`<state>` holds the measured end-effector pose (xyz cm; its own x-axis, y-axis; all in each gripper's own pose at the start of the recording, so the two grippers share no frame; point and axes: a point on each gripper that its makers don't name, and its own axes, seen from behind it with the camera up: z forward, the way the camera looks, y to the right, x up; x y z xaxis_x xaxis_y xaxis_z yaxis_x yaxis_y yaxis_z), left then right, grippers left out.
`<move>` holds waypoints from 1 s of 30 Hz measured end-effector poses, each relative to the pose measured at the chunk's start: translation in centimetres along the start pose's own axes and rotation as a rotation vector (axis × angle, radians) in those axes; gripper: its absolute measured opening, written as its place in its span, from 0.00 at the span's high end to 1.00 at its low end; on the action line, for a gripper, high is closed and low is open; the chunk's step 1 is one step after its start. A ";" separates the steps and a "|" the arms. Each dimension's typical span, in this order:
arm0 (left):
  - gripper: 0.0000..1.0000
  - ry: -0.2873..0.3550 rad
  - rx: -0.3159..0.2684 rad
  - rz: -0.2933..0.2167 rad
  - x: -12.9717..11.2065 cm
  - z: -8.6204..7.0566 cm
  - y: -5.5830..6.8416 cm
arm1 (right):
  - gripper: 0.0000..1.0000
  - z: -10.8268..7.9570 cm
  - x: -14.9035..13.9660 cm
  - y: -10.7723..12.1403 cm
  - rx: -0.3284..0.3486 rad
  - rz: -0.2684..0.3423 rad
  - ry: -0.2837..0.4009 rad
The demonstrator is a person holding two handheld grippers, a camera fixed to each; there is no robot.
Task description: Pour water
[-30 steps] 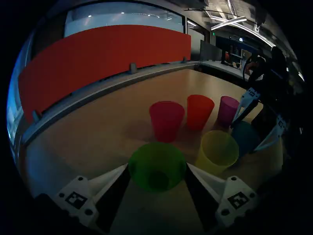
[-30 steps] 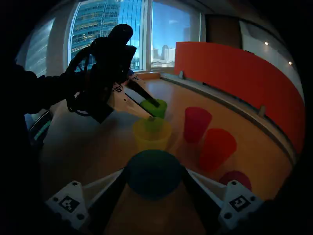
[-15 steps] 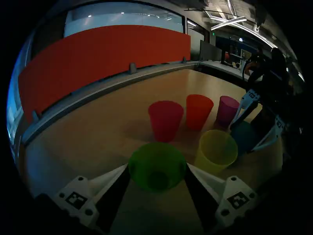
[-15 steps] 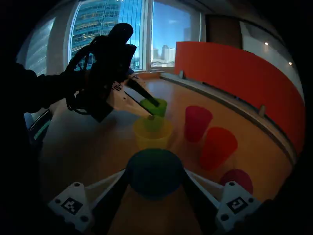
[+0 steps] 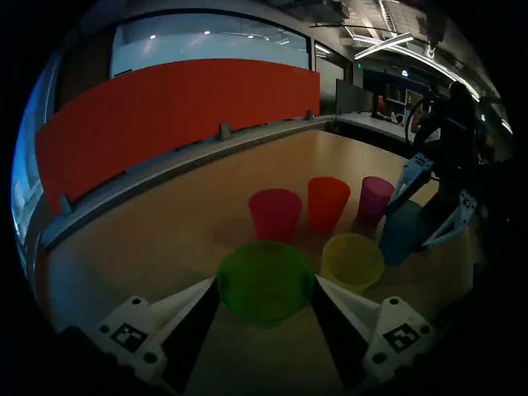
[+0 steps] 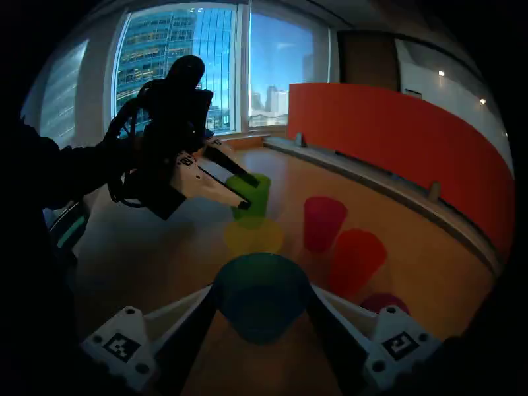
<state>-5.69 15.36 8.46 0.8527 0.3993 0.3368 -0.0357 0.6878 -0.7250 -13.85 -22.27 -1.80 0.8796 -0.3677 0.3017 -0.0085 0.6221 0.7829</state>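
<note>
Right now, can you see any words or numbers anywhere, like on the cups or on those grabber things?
No words or numbers can be read here.
Black-and-white square tags on the fingers: block patterns, not letters.
Small green sign far back near the ceiling: too small to read.
Green see-through plastic cup and teal plastic cup: no print to be seen.
</note>
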 end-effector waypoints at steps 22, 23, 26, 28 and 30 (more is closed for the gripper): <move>0.12 0.177 0.036 -0.017 5.0 -7.2 2.6 | 0.08 -4.8 4.0 -1.8 -0.051 -0.009 0.113; 0.12 0.186 0.037 -0.015 5.3 -7.5 2.8 | 0.08 -5.0 4.2 -1.9 -0.054 -0.009 0.121; 0.12 0.211 0.040 -0.011 5.9 -8.4 3.4 | 0.08 -5.6 4.8 -2.0 -0.065 -0.005 0.142; 0.12 0.231 0.043 -0.011 6.3 -8.9 3.8 | 0.08 -5.9 5.2 -1.9 -0.072 -0.003 0.156; 0.12 0.254 0.045 -0.011 6.7 -9.5 4.2 | 0.08 -6.2 5.6 -1.9 -0.079 -0.001 0.171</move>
<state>4.84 15.17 1.93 0.9566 0.2300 0.1787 -0.0437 0.7200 -0.6926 -5.96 -21.23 -4.99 0.9477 -0.2497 0.1989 0.0240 0.6770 0.7356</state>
